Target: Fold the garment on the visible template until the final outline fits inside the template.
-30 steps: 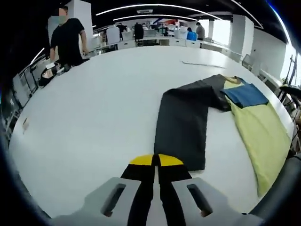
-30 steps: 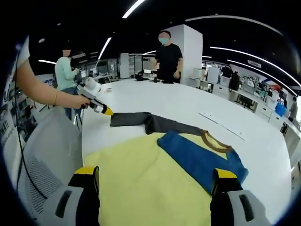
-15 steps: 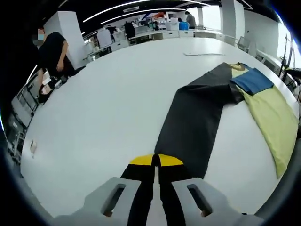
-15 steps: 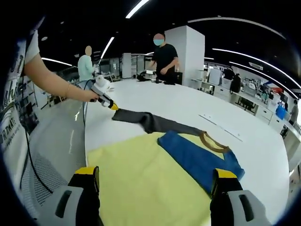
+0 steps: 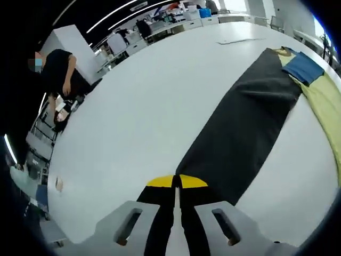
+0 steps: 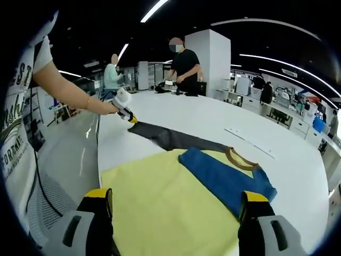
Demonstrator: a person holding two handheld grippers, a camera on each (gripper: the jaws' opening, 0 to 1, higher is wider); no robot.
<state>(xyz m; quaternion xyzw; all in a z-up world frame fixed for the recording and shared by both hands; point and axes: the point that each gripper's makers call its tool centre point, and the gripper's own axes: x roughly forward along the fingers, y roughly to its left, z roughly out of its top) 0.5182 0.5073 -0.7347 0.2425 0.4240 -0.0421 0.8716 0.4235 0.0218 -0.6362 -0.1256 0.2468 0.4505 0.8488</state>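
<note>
Matt dark grey cloth sleeve (image 5: 242, 130), smooth, is seen on a smooth white table (image 5: 138, 101) w/ slight sheen. Garment body (image 6: 170, 205): matt yellow cloth, blue cloth panel (image 6: 226, 178). Jaw tips look plastic.

My left gripper view looks low along its closed jaws, close over the dark sleeve (image 5: 242, 133) on the white table (image 5: 144, 101), whereas my right gripper view faces across the yellow garment (image 6: 170, 205), both sharing sleeve, blue panel (image 6: 226, 178) and table.
</note>
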